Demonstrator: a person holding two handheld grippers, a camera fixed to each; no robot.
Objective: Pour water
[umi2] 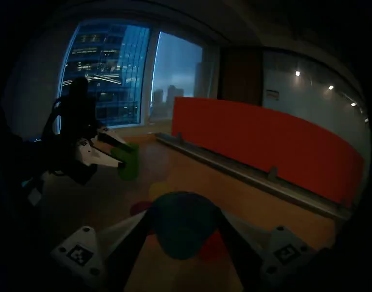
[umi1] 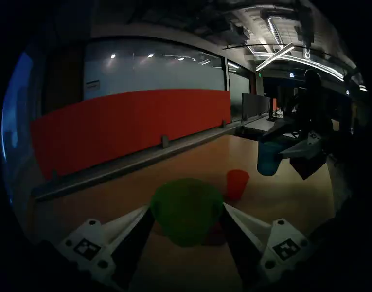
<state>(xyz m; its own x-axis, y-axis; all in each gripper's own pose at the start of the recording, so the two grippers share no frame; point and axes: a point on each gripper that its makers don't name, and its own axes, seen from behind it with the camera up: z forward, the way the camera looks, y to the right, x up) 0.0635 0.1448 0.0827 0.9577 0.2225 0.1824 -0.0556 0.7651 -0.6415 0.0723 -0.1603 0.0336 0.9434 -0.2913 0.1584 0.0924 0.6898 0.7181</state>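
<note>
In the left gripper view my left gripper (umi1: 187, 219) is shut on a green cup (umi1: 187, 210), held above the wooden table (umi1: 195, 160). A red cup (umi1: 237, 183) stands upright on the table just beyond it. Farther right, the right gripper (umi1: 283, 153) holds a blue cup (umi1: 269, 158) in the air. In the right gripper view my right gripper (umi2: 182, 228) is shut on that blue cup (umi2: 181, 224). The left gripper (umi2: 118, 156) with the green cup (umi2: 128, 161) hangs at the left, a dark hand behind it. No water can be made out in the dim light.
A red partition panel (umi1: 132, 124) on a grey rail runs along the table's far side. Faint coloured spots (umi2: 159, 191) lie on the tabletop under the cups. Large windows (umi2: 108, 73) show a city at dusk. Ceiling strip lights (umi1: 278, 56) glow at the back.
</note>
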